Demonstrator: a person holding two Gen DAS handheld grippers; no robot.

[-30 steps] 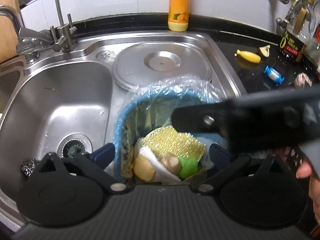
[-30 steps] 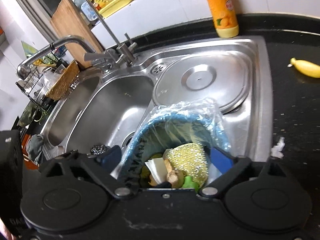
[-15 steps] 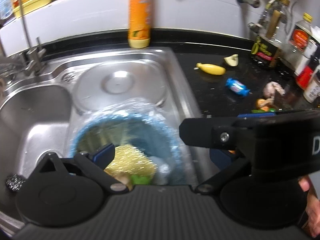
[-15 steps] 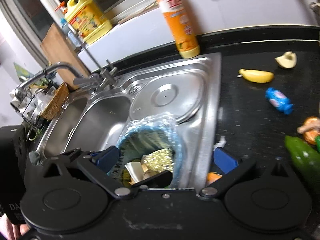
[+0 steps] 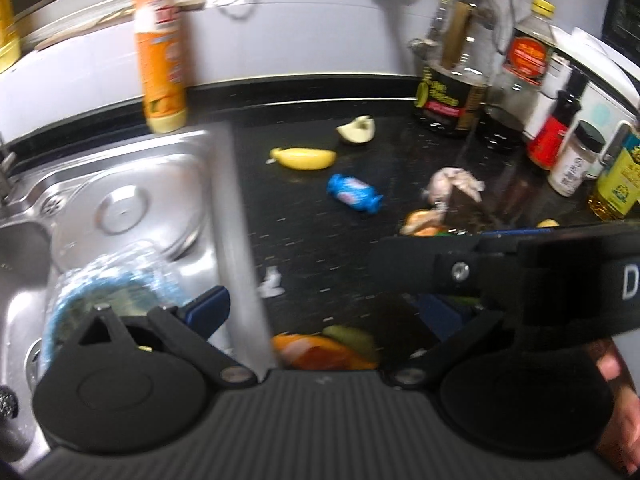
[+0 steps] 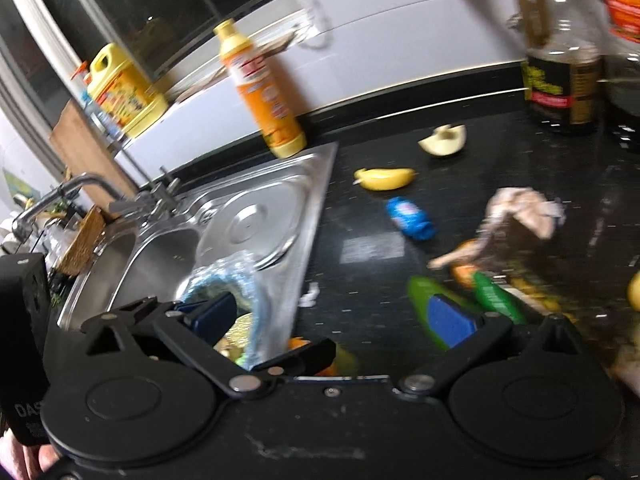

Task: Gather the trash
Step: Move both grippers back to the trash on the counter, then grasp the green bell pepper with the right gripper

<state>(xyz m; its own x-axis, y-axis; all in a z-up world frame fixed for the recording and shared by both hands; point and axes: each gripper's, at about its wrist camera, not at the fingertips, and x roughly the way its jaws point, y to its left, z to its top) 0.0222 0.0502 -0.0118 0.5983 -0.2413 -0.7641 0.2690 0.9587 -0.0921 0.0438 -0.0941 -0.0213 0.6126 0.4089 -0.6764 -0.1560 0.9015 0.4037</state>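
Observation:
Scraps lie on the black counter (image 5: pixel 312 240): a yellow peel (image 5: pixel 306 158) (image 6: pixel 385 178), a pale fruit wedge (image 5: pixel 357 131) (image 6: pixel 444 141), a blue wrapper (image 5: pixel 354 193) (image 6: pixel 411 223), a crumpled tissue (image 5: pixel 456 184) (image 6: pixel 524 212), a small white scrap (image 5: pixel 272 283) (image 6: pixel 310 295) and orange-green peels (image 5: pixel 328 350). The blue bin with a clear liner (image 5: pixel 108 284) (image 6: pixel 228 280) stands in the sink and holds rubbish. My left gripper (image 5: pixel 320 312) is open above the counter edge. My right gripper (image 6: pixel 330 318) is open too, over green pieces (image 6: pixel 496 296).
The steel sink (image 6: pixel 256 216) with its tap (image 6: pixel 72 190) lies to the left. An orange bottle (image 5: pixel 160 48) (image 6: pixel 262 92) stands at the sink's back edge. Sauce and oil bottles (image 5: pixel 456 52) crowd the back right of the counter. A hand (image 5: pixel 616 400) holds the right gripper.
Both grippers have swung right, from over the bin in the sink to over the black counter. The scraps on the counter have come into view. Both stay open.

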